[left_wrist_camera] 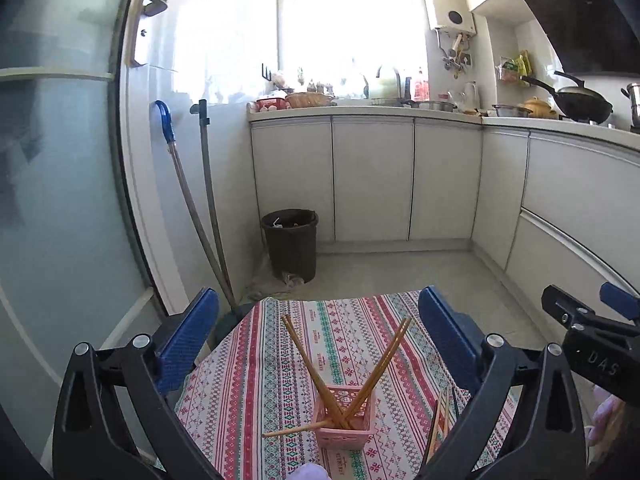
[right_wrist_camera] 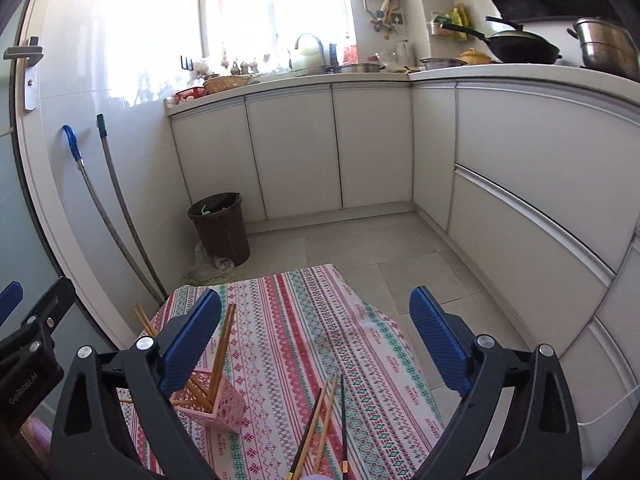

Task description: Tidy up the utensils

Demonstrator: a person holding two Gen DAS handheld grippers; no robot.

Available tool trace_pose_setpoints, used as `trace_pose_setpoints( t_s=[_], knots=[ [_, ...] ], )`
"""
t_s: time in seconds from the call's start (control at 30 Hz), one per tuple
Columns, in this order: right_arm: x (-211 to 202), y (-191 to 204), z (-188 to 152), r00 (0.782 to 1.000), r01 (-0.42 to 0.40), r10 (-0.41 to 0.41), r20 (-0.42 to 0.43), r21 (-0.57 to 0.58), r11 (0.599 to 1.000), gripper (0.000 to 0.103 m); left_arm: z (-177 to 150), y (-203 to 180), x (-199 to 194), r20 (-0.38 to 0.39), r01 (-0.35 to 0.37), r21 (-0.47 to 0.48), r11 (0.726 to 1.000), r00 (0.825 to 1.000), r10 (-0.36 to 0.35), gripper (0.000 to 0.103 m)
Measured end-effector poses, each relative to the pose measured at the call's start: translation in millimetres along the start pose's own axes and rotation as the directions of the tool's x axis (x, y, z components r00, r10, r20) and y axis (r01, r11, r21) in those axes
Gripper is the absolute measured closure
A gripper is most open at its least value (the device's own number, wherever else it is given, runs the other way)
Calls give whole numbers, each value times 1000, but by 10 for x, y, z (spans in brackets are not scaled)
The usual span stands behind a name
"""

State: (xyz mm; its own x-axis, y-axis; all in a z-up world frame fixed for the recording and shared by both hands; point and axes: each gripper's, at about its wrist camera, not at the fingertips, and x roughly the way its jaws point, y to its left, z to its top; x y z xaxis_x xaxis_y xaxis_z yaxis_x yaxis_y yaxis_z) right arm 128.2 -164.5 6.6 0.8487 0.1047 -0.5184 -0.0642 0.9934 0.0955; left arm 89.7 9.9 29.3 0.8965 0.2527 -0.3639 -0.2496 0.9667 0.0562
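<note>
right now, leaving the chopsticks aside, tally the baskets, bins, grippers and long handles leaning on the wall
pink basket: 1
bin: 1
grippers: 2, left gripper and right gripper, both open
long handles: 2
total: 6

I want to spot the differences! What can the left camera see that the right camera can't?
Only the left view shows a chopstick poking out through the side of the pink basket. Only the right view shows the dark chopstick clearly, and a big steel pot. Both show the basket, loose chopsticks on the striped cloth, the bin, and both open grippers, left and right.
</note>
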Motion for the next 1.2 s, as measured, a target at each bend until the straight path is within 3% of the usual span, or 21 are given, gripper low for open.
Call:
trace_pose_setpoints(
  t_s=[0.17,0.27,0.33,0.4,0.47,0.53,0.57,0.6,0.63,0.67,0.73,0.8,0.87,1.0,1.1,1.2],
  knots=[
    [26,-485,-197,989,140,-138,-61,30,990,7,-132,-387,109,-66,39,127,991,997,-31,7],
    [138,-936,-298,979,161,-140,-146,144,976,7,-271,-672,226,-172,168,202,965,976,-134,7],
    [247,-1241,-367,975,118,-57,-215,284,952,7,-388,-904,354,-289,311,223,924,926,-242,7],
    [390,-1547,-476,962,68,59,-267,443,894,7,-504,-1109,506,-382,411,201,889,869,-315,7],
    [517,-1714,-590,947,42,138,-290,540,841,7,-621,-1312,738,-476,487,143,862,797,-371,7],
    [659,-1822,-700,931,15,207,-300,598,802,7,-747,-1477,1040,-577,532,65,844,710,-404,7],
    [730,-1846,-753,922,17,222,-318,605,796,7,-819,-1545,1183,-624,546,30,837,665,-411,7],
    [777,-1832,-793,914,20,231,-334,605,796,7,-907,-1629,1378,-682,559,-4,829,605,-411,7],
    [848,-1827,-847,901,12,256,-351,609,793,7,-980,-1688,1510,-715,557,-22,830,572,-402,7],
    [915,-1826,-884,886,-3,288,-363,617,787,7,-1055,-1736,1670,-739,538,-32,842,555,-383,7],
    [1011,-1849,-951,862,-18,339,-377,645,764,7,-1172,-1785,1940,-770,505,-30,863,538,-342,8],
    [1105,-1845,-964,843,-33,377,-384,663,748,7,-1260,-1811,2178,-788,481,-25,876,529,-314,20],
    [1175,-1845,-961,837,-38,390,-385,669,742,7,-1352,-1809,2387,-802,455,-27,890,522,-291,47],
    [1320,-1757,-936,814,-63,421,-400,660,749,7,-1490,-1855,2646,-815,430,46,902,538,-215,70],
    [1414,-1704,-938,793,-81,455,-405,670,738,7,-1571,-1868,2734,-829,434,36,900,517,-215,72],
    [1498,-1670,-990,774,-81,477,-417,682,726,7,-1642,-1906,2794,-832,431,59,901,520,-194,73]
  ],
)
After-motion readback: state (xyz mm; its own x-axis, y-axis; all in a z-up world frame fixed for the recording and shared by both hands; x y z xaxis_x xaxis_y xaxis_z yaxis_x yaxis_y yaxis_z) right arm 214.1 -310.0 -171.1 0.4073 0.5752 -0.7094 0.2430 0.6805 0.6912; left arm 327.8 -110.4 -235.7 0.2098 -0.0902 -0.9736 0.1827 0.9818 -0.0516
